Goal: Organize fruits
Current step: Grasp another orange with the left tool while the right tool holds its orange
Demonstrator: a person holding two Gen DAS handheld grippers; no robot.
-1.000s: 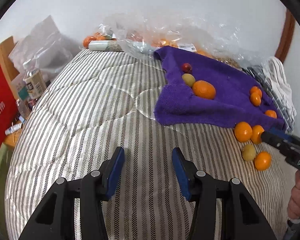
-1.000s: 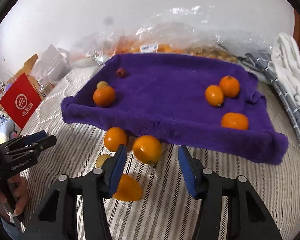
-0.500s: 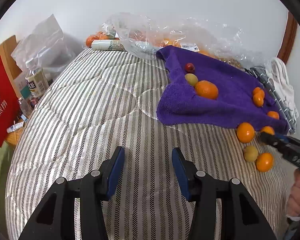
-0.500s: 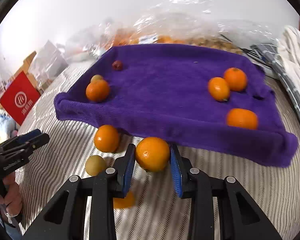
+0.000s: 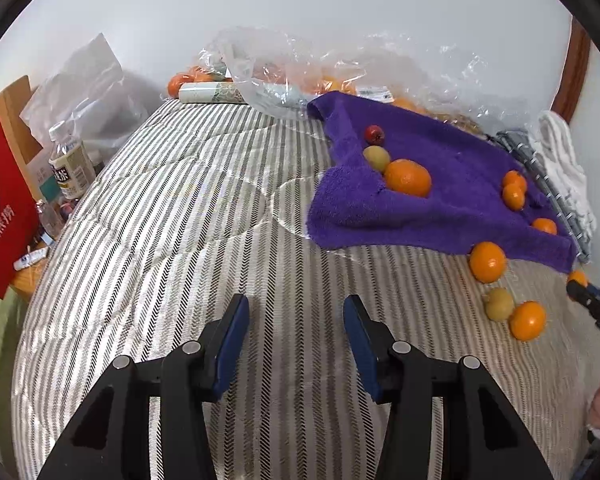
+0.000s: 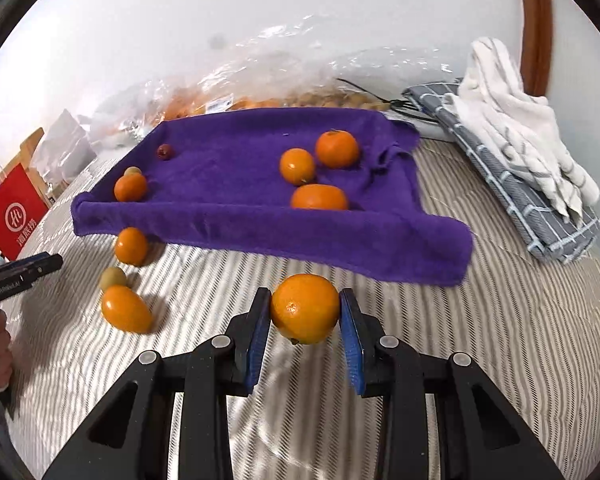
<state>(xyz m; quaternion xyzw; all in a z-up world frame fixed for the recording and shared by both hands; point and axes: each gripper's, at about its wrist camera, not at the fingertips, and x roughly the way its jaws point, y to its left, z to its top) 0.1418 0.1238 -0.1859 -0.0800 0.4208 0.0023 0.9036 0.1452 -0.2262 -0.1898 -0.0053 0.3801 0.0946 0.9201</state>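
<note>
R gripper clamps a round orange tangerine, w/ the purple terry towel at 12 o'clock. L gripper wide open, holding nothing, over striped quilt.

— Where's the fruit?
— Several pieces lie on the towel spread over the bed; three more sit before its left front edge.
— Behind it?
— Bags, probably holding more fruit. Folded cloths lie right.
</note>
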